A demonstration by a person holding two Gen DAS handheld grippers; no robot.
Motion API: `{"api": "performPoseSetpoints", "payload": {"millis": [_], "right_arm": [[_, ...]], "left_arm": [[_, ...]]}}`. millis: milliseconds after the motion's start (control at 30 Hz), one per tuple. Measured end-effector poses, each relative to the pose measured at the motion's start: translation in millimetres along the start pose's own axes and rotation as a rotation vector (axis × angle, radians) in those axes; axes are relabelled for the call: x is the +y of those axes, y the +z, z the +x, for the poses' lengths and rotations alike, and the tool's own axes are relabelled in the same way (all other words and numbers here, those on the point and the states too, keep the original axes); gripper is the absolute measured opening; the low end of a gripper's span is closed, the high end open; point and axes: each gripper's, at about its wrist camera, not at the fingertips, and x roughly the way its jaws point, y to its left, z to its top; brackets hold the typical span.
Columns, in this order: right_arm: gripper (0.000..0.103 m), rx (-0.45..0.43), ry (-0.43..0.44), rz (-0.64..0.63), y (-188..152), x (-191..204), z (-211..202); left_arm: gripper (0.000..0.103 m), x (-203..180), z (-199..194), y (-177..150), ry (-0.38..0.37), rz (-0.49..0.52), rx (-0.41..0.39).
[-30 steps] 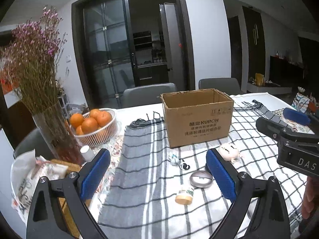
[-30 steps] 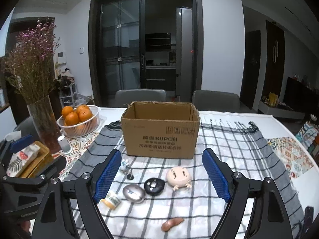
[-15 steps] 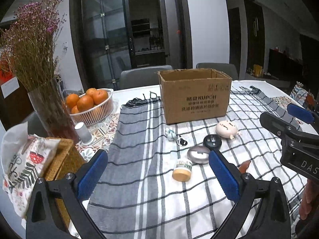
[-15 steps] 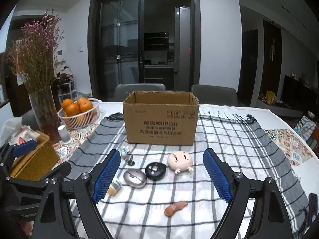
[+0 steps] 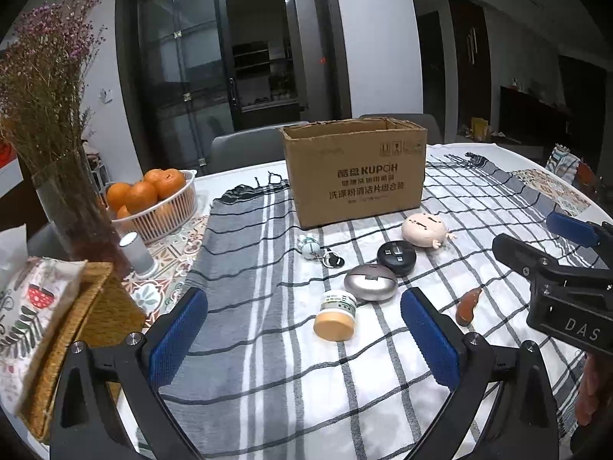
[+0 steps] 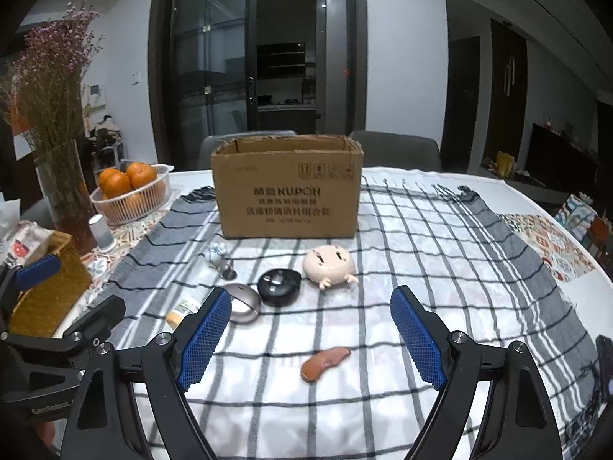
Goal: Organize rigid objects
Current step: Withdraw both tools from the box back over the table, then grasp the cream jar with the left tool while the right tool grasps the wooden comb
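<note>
- Left wrist view: the left gripper (image 5: pixel 304 329) has its jaws spread wide with nothing between the pads. Only this view shows the patterned pouch (image 5: pixel 28 320) on a woven basket (image 5: pixel 97 306) at the left edge, and the right gripper's body marked "DAS" at the right edge.
- Right wrist view: the right gripper (image 6: pixel 308 335) has its jaws moderately apart, gripping nothing. Only this view shows the left gripper's body at lower left, lettered "GenRobot", and a dark flat object at the right table edge, too cut off to identify.
- Both views: a cardboard box (image 5: pixel 354 176), open-topped and upright, stands on a checked cloth (image 5: pixel 268 345) covering the table (image 6: pixel 479 188). Its front reads "KUPOH" above lines of Chinese text.
- Small objects lie on the cloth in front of the box: a cream figurine (image 6: pixel 329 266), a black round case (image 6: pixel 278 286), a silver oval case (image 6: pixel 241 303), a small labelled jar (image 5: pixel 336 316) on its side, a keychain charm (image 5: pixel 311 246) and a brown curved piece (image 6: pixel 325 358).
- In the left wrist view the jar lies between the jaw tips and just beyond them; the silver case lies just past it.
- In the right wrist view the brown piece lies between the jaws, touching neither pad.
- At left stand a basket of oranges (image 5: pixel 151 199), a vase of dried flowers (image 5: pixel 72 207) and a small grey cylinder (image 5: pixel 136 249).
</note>
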Motion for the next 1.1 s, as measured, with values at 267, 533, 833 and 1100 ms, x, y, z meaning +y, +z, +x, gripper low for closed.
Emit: {"api": "performPoseSetpoints", "payload": {"millis": [267,533,833,1100], "right_arm": [[0.086,0.036,-0.012,-0.01,-17.0,-2.0,15.9],[0.086,0.113,-0.012,-0.03,-29.5,-1.2,41.8],[0.086,0.195,0.002,-0.037,-39.2,-5.0,69.4],[0.086,0.259,0.018,-0.046,-43.4,-6.8,92.1]], "left_arm": [[0.103,-6.4,18.3,-7.7,-0.004,0.022,0.02],[0.1,-10.5,43.1,-15.5,-0.022,0.004,0.082],[0.092,-15.5,67.5,-17.3,-0.026,0.021,0.148],[0.083,-15.5,87.6,-20.3,-0.015,0.019,0.204]]}}
